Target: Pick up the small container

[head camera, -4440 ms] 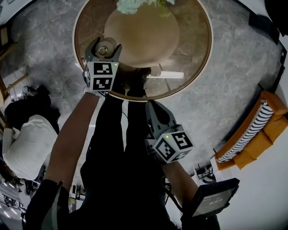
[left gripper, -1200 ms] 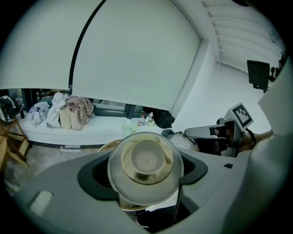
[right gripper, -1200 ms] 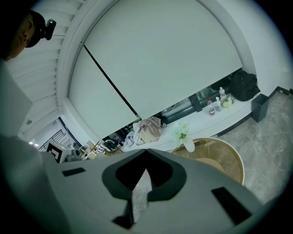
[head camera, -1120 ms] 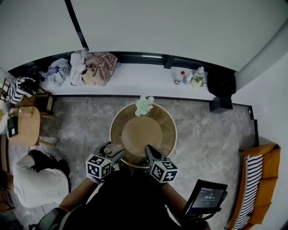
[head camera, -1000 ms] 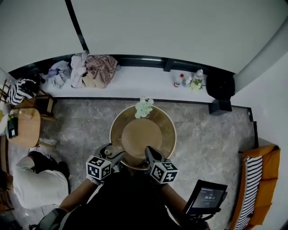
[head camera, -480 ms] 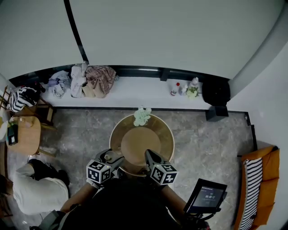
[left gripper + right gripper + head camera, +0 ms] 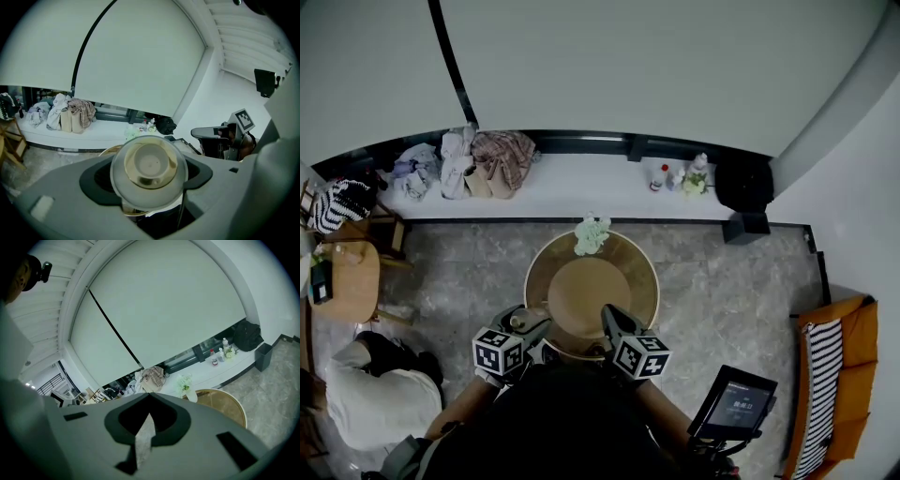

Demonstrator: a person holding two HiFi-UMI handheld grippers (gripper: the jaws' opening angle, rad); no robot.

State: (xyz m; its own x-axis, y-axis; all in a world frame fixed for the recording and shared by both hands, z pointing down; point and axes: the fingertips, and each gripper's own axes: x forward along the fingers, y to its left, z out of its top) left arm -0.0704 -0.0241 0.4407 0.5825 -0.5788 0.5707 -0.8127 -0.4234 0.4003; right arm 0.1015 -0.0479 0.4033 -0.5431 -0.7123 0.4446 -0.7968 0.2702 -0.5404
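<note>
Over on the far left there was a little wooden side table point(image 7: 347, 281), plus a heap of clothes point(image 7: 478, 161) sitting on the long white ledge point(image 7: 581, 192) by the wall. The left gripper point(image 7: 521, 328) had its jaws clamped around the small container point(image 7: 149, 165). In the left gripper view the container's open end faced pretty much straight at the camera, pale with a brownish inside. From the head view it sat right at the near-left rim of the round table point(image 7: 639, 274); couldn't tell whether it was touching the tabletop. There was a tan disc point(image 7: 586, 295) in the middle of that table and a bunch of pale flowers point(image 7: 591, 234) at its far edge. The right gripper point(image 7: 612, 319) was at the near rim too, jaw tips pressed together with nothing between them. Further right were a tablet point(image 7: 736, 405) and an orange sofa point(image 7: 830, 394).
</note>
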